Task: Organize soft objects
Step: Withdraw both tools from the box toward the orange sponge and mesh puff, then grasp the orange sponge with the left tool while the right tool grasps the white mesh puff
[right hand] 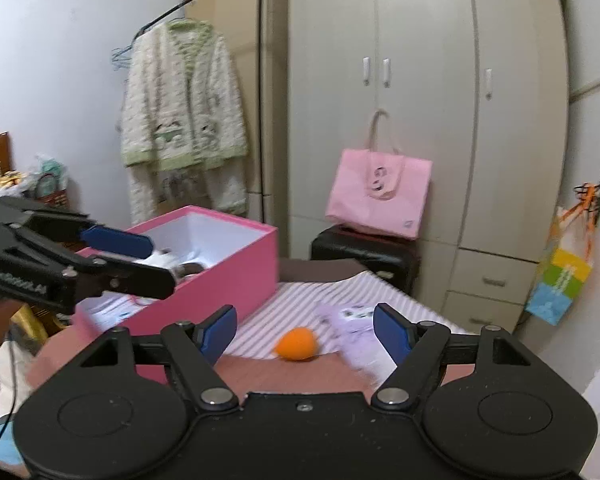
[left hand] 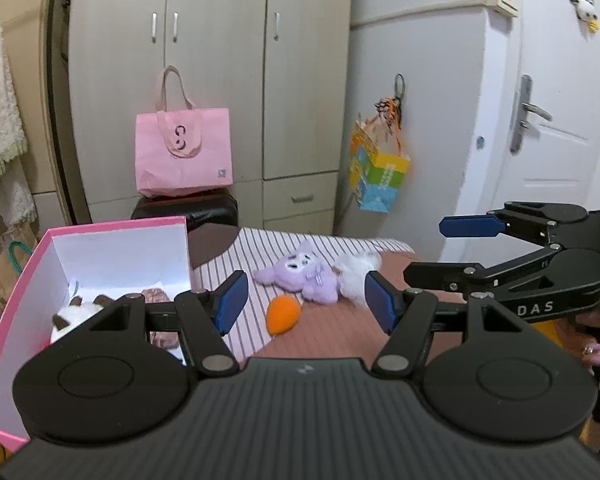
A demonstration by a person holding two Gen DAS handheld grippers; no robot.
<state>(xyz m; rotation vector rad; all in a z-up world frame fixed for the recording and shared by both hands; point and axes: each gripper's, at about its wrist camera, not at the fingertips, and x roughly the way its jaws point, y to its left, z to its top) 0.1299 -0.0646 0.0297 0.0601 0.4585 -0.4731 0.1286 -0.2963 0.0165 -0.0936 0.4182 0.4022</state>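
Both grippers hang empty above the table with jaws spread wide: the left gripper [left hand: 306,300] near the pink box [left hand: 28,264] and the right gripper [right hand: 304,330] over the striped cloth [right hand: 300,300]. On that cloth lie 3 soft things close together: an orange plush [left hand: 283,314], a purple plush toy [left hand: 300,276] just behind it, and a white fluffy toy [left hand: 354,272] touching the purple one. Inside the box sit a white and brown plush [left hand: 70,316] and a brownish soft item [left hand: 156,295].

Both grippers' fingers [left hand: 230,300] apart, empty.
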